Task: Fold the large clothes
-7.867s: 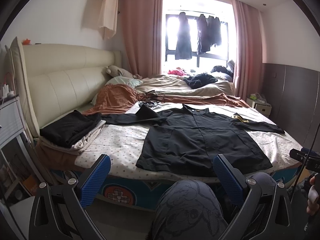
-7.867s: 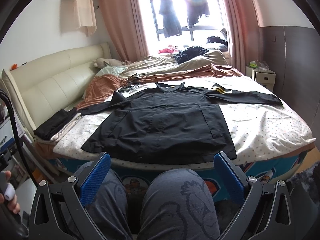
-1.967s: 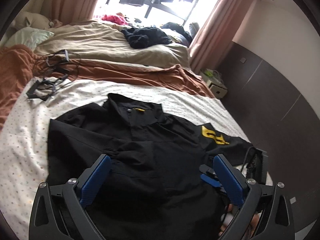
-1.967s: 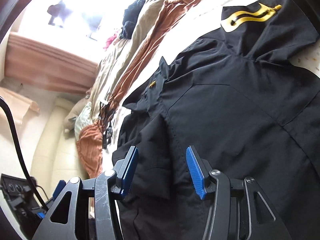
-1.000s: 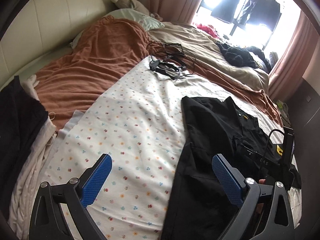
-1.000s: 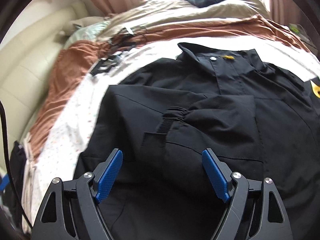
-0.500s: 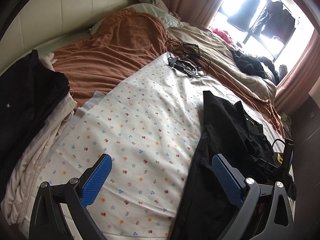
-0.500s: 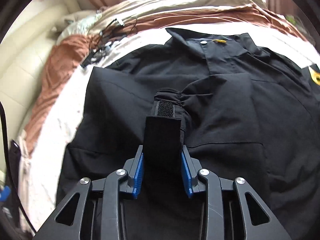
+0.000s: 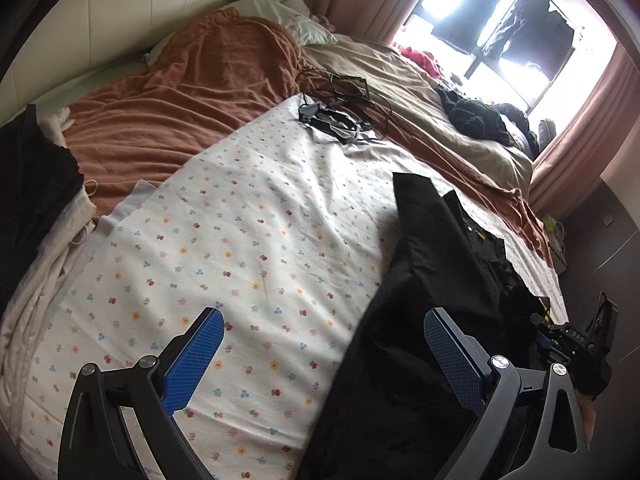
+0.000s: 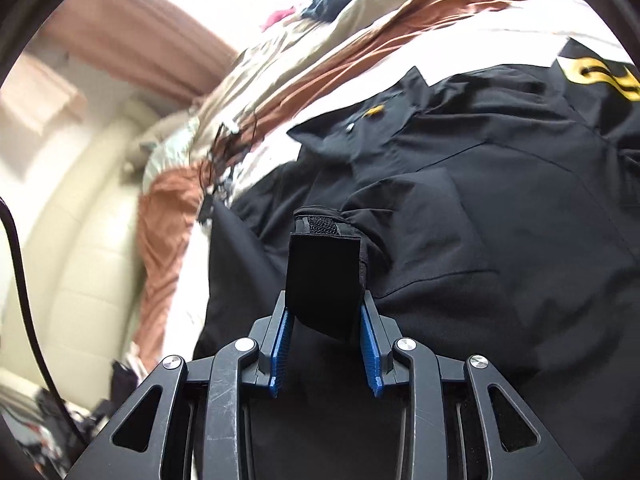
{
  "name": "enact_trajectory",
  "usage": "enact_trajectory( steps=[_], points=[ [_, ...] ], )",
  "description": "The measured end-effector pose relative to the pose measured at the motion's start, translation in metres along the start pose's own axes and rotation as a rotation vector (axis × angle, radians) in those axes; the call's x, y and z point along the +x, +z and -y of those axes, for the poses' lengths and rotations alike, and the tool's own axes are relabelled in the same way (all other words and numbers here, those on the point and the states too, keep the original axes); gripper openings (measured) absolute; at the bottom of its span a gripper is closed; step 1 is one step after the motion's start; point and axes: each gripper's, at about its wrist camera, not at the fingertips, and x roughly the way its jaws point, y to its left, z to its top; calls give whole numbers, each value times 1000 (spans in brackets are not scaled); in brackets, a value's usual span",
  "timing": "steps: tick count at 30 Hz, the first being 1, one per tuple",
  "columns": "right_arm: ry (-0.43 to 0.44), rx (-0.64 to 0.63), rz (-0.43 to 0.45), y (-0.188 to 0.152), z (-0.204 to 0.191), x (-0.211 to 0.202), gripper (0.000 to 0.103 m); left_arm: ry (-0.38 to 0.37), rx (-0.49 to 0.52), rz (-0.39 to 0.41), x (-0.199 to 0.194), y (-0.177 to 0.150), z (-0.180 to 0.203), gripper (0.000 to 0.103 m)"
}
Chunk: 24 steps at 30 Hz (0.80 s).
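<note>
A large black jacket (image 10: 500, 208) with a yellow emblem lies on the flowered sheet (image 9: 240, 240); its left sleeve is folded in over the chest. My right gripper (image 10: 325, 312) is shut on the sleeve cuff (image 10: 324, 276) and holds it above the jacket body. In the left wrist view the jacket (image 9: 440, 280) lies at the right. My left gripper (image 9: 320, 344) is open and empty above the sheet, its right finger over the jacket's edge. The right gripper also shows there (image 9: 572, 340), at the far right.
A rust-brown blanket (image 9: 180, 92) and beige duvet (image 9: 420, 92) cover the far side of the bed. Cables and a black device (image 9: 336, 120) lie on the sheet's far edge. Folded clothes (image 9: 32, 200) are stacked at the left. A window with hanging clothes (image 9: 500, 28) is behind.
My right gripper, shut on the sleeve cuff, has tilted and lifted it, so its view swung. My left gripper has drifted slightly left, still open.
</note>
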Motion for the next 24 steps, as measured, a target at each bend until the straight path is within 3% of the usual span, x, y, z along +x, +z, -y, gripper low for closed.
enact_trajectory(
  steps=[4, 10, 14, 15, 18, 24],
  points=[
    [50, 53, 35, 10, 13, -11, 32, -19, 36, -22, 14, -2, 20, 101],
    [-7, 240, 159, 18, 57, -42, 34, -19, 96, -60, 41, -1, 47, 101],
    [-73, 337, 214, 20, 91, -66, 52, 19, 149, -87, 63, -3, 59, 101],
    [-88, 364, 214, 19, 100, -71, 60, 27, 157, -93, 68, -4, 60, 99],
    [-137, 419, 221, 12, 116, -82, 69, 48, 173, -123, 85, -6, 65, 90],
    [-183, 499, 246, -2, 141, -106, 69, 110, 245, -166, 114, -13, 75, 72]
  ],
)
